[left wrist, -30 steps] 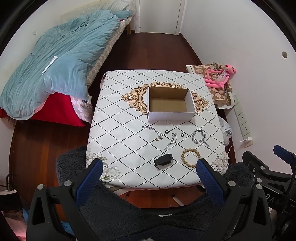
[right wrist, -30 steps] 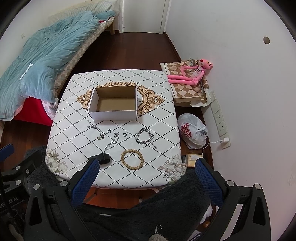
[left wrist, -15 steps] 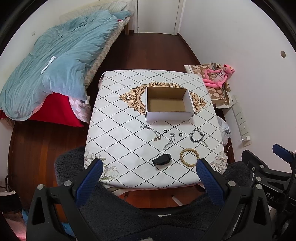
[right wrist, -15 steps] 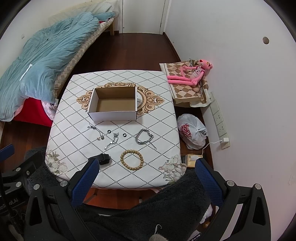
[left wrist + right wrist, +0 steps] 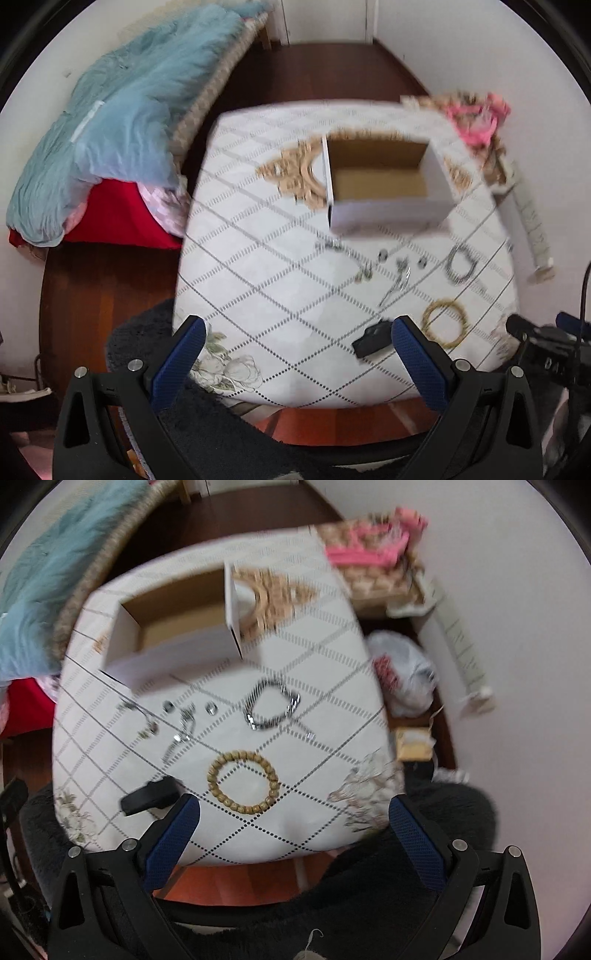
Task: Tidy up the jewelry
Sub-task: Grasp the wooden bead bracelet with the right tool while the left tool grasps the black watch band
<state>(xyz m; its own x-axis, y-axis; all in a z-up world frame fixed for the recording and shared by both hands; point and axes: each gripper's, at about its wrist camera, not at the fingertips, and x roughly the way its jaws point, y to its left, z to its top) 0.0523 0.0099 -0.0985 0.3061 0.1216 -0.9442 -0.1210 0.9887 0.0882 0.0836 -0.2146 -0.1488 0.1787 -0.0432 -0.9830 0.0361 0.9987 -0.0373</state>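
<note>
An open white cardboard box [image 5: 384, 188] [image 5: 173, 627] stands on a small table with a diamond-pattern cloth [image 5: 258, 266] [image 5: 325, 686]. In front of it lie a thin chain [image 5: 142, 716], two small rings [image 5: 210, 708], a silver chain bracelet [image 5: 271, 705] [image 5: 460, 264], a wooden bead bracelet [image 5: 242, 777] [image 5: 443, 323] and a small black item [image 5: 149, 795] [image 5: 371, 341]. My left gripper [image 5: 295, 341] is open and empty over the table's near edge. My right gripper [image 5: 291, 819] is open and empty, just short of the bead bracelet.
A bed with a blue quilt [image 5: 110, 122] lies to the left. A pink plush toy [image 5: 373, 546] and a white plastic bag [image 5: 406, 675] sit on the floor by the right wall. A dark fuzzy seat [image 5: 332, 904] is below the grippers.
Both grippers have moved forward and down toward the table; the view is blurred with motion. The right one has closed in on the bead bracelet. The jewelry has not moved.
</note>
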